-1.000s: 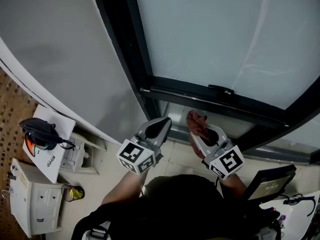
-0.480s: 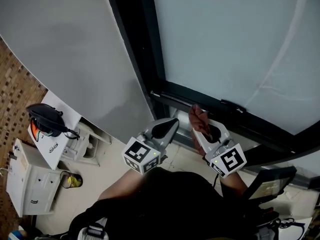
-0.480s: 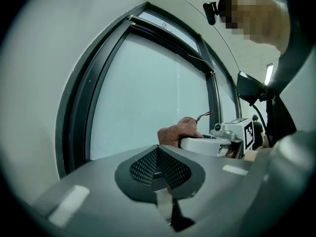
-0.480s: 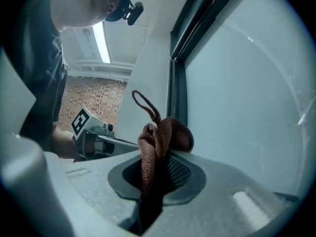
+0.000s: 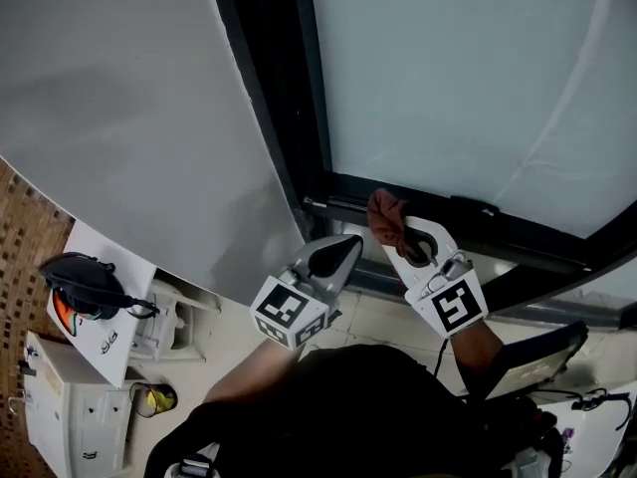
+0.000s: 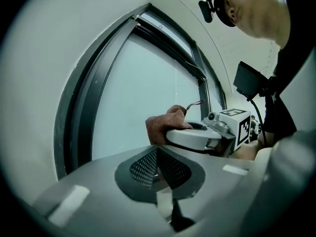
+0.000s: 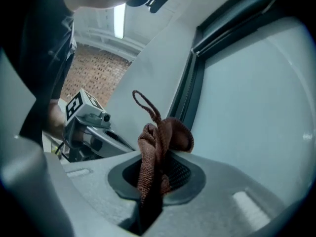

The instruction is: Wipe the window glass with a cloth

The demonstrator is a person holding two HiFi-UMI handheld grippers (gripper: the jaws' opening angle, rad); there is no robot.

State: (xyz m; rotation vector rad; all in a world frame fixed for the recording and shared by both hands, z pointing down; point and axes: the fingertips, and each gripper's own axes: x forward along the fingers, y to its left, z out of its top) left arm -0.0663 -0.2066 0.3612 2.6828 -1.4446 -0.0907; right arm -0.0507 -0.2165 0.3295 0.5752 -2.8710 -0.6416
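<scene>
**A:** What could go wrong from here?

**B:** Mostly the grip. The right gripper (image 5: 393,233) is clamped on the brown cloth (image 5: 386,217), but only a narrow bunch of it sits between the jaws. The rest pokes out past the tips as a small wad, with a thin loop (image 7: 142,101) sticking up. If that wad is pressed on the window glass (image 5: 468,78) and dragged, I'd expect the friction to tug the fabric loose.

**A:** And if it holds?

**B:** Then the wad is the problem. So little cloth shows beyond the tips that a steep approach could put hard plastic on the pane, which would scrape it instead of wiping. The loop could also snag on the window frame (image 5: 289,108).

**A:** Is the other hand a risk?

**B:** A small one. The left gripper (image 5: 341,250) has its jaws pressed together on nothing, and it hovers just beside the right one, below the frame's lower corner. A wide sweep could knock the two together.

**A:** Where is the cloth just now?

**B:** It is at the very tip of the right gripper, standing out forward and upward from the jaws. From the head view it lies over the frame's bottom rail (image 5: 468,219), near the lower corner. The glass spreads out above it inside the frame. I can't tell whether it touches the rail, but it looks short of the pane, so my guess is that wiping hasn't begun.
</scene>
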